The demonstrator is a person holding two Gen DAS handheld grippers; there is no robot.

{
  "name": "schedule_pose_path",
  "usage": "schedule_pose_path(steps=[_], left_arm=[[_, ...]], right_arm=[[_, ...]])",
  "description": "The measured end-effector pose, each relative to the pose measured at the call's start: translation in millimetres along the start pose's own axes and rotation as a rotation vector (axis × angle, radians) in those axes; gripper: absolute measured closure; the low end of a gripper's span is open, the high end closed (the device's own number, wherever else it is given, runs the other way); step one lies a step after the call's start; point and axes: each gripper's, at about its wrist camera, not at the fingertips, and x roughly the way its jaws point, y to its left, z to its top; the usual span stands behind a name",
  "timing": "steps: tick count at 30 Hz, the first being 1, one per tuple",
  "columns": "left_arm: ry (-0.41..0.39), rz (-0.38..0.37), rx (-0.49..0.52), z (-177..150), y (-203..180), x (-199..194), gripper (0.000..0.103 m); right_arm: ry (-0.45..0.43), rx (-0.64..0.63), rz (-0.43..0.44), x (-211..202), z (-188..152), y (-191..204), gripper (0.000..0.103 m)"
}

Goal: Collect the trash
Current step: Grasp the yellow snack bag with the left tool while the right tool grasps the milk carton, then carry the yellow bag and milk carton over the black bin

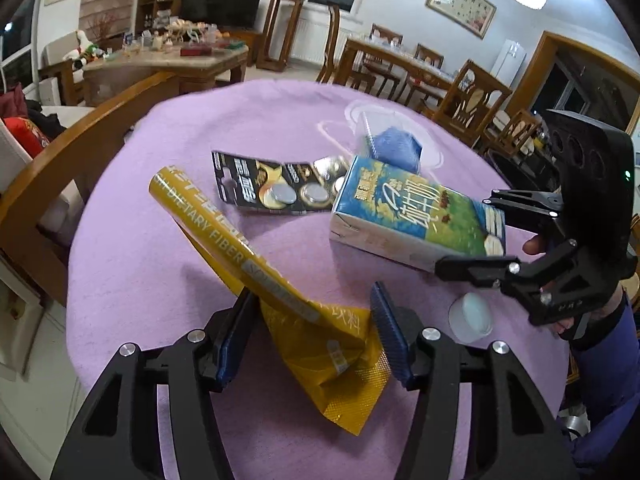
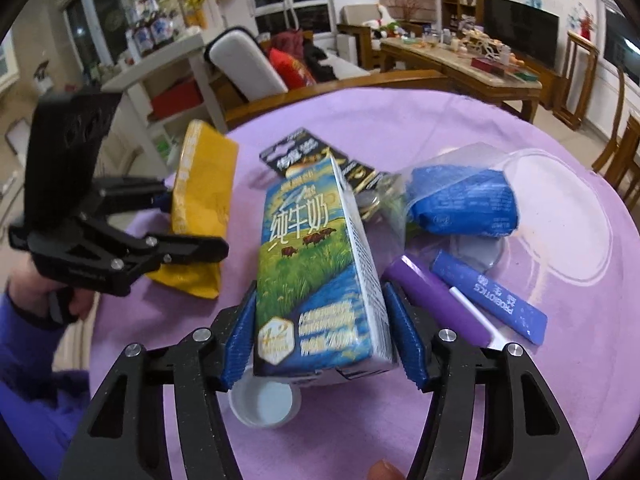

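On the round table under a purple cloth (image 1: 160,280), my left gripper (image 1: 312,300) has its blue pads against both sides of a yellow "dietary fiber" packet (image 1: 224,224). The packet's far end is raised and throws a shadow. The right wrist view shows that gripper (image 2: 196,220) holding the yellow packet (image 2: 204,184) at the left. My right gripper (image 2: 320,296) is shut on the near end of a blue-and-green milk carton (image 2: 312,248). From the left wrist view, the right gripper (image 1: 466,236) clamps the carton (image 1: 408,212) at the right.
A battery blister card (image 1: 276,188) lies behind the carton. A clear plastic lid with a blue packet (image 2: 460,204) sits at the right, and two purple sachets (image 2: 432,296) are beside it. A white cap (image 2: 264,404) lies under the carton's end. Wooden chairs ring the table.
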Motion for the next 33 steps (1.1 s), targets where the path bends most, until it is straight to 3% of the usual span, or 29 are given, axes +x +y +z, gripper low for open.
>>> schedule_pose_path(steps=[7,16,26,33], left_arm=[[-0.081,-0.012,0.030,14.7,-20.9,-12.0,0.046],[-0.136,-0.056,0.067,37.0,-55.3,-14.7,0.046],[-0.157,-0.116,0.195,64.3,-123.1,-5.0,0.046],[-0.162,-0.168,0.264,80.7,-165.7,12.2,0.046]], right_arm=[[-0.085,0.077,0.035,-34.7,-0.5,-18.3,0.053],[-0.192,0.149,0.062,-80.5,-9.0,-37.8,0.054],[-0.335,0.291,0.163,-146.8,-40.8,-88.0,0.053],[-0.424,0.407,0.115,-197.6,-81.1,-137.5,0.053]])
